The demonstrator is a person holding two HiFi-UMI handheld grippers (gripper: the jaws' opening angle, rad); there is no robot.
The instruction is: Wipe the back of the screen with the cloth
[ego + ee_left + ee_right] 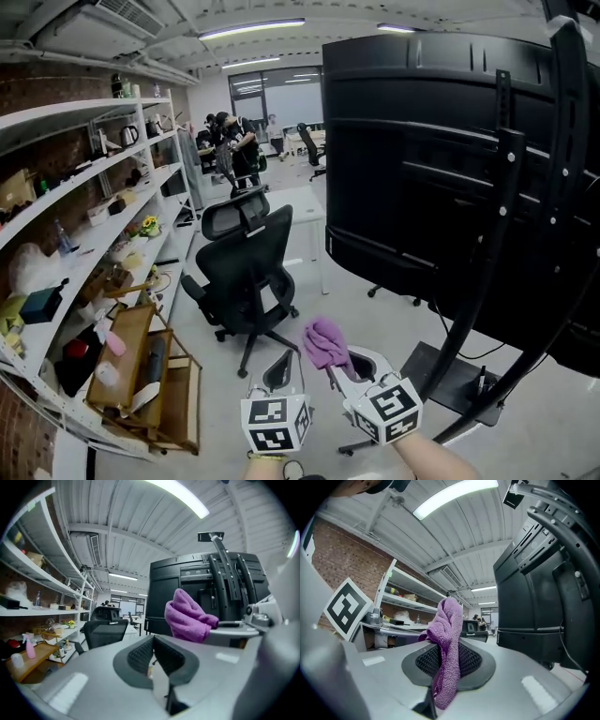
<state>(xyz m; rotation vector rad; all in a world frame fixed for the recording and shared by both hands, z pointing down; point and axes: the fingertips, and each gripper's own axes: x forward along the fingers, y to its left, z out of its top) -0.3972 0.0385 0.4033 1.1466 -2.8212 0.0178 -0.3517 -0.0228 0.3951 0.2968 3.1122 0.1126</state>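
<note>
Cloth: purple, pinched tight in right gripper, near the screen
Left gripper: closed, holding nothing, near the screen

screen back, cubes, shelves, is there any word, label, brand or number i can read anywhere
No readable text in any view.
Screen back: plain black, no brand or label shows.
Left marker cube and right marker cube: black and white square patterns only, no letters.
Purple cloth: no tag shows.
Shelf items: any print too small to read.
</note>
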